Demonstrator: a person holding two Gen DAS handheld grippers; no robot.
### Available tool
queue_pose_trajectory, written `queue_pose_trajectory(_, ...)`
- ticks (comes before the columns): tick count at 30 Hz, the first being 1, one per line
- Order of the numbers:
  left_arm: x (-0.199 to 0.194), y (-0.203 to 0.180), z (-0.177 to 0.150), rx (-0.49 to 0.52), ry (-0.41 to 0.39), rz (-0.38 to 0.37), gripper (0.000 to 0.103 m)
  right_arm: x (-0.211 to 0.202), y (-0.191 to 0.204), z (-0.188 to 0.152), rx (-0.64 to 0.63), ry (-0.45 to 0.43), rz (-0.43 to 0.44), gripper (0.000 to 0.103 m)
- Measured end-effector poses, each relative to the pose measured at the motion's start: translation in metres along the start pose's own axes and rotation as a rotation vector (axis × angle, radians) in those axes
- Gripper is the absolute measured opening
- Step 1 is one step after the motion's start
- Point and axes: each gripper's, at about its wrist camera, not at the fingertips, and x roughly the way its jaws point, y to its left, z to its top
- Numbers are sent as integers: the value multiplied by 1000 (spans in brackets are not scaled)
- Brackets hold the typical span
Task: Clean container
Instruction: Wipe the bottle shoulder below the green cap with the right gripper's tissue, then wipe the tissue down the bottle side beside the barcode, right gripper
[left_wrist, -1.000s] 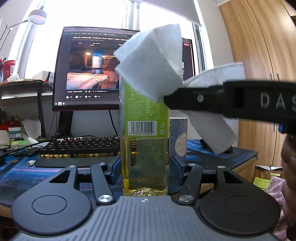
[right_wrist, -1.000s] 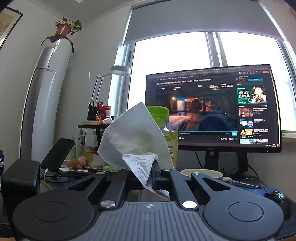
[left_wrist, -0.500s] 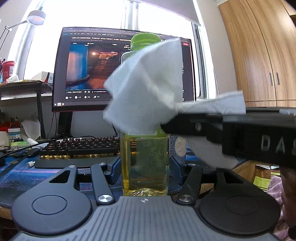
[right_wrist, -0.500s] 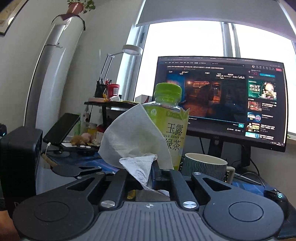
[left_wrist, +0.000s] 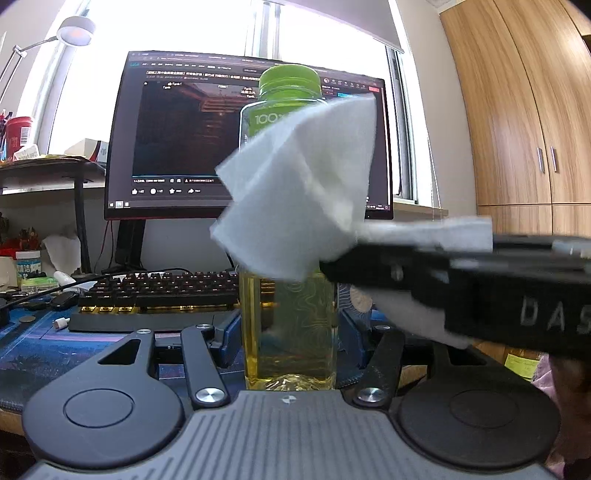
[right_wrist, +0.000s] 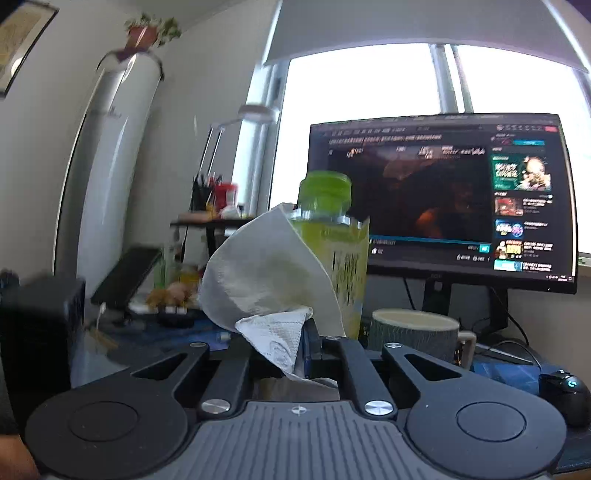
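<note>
A clear bottle (left_wrist: 290, 317) of yellow tea with a green cap (left_wrist: 290, 79) stands upright between my left gripper's (left_wrist: 290, 332) fingers, which are shut on its lower body. A white paper tissue (left_wrist: 303, 192) lies against the bottle's label, below the neck. My right gripper (left_wrist: 332, 266) comes in from the right, shut on the tissue. In the right wrist view the tissue (right_wrist: 266, 273) bunches out of that gripper (right_wrist: 303, 343) and touches the left side of the bottle (right_wrist: 347, 258), whose cap (right_wrist: 325, 188) shows above it.
A monitor (left_wrist: 177, 140) and keyboard (left_wrist: 159, 291) sit behind the bottle on a blue desk mat. A grey mug (right_wrist: 413, 332) and a mouse (right_wrist: 561, 387) are on the right in the right wrist view, with a tilted phone (right_wrist: 125, 273) on the left. A wooden wardrobe (left_wrist: 517, 129) stands to the right.
The right gripper slid the tissue down the bottle, from covering the cap to the label, so the cap and neck now show. The left gripper and bottle stayed still.
</note>
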Motion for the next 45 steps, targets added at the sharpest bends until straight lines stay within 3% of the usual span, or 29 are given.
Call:
queue_pose_trajectory(6, -1, -3, -1, 15, -4, 3, 59, -3, -10, -7, 33, 1, 34, 8)
queue_pose_trajectory(11, -2, -3, -2, 16, -5, 2, 59, -6, -18, -7, 85, -28, -22, 8)
queue_pose_trajectory(16, -1, -2, -2, 10, -4, 3, 59, 4, -22, -13, 94, 10, -56, 8)
queue_pose_trajectory(24, -1, -3, -2, 14, -5, 4, 59, 10, -28, -24, 103, 48, -76, 8)
queue_pose_trajectory(31, -1, -2, -2, 14, -5, 4, 59, 2, -22, -15, 97, -4, -50, 8)
queue_pose_trajectory(45, -1, -2, -2, 19, -6, 5, 59, 13, -31, -27, 122, 45, -75, 8)
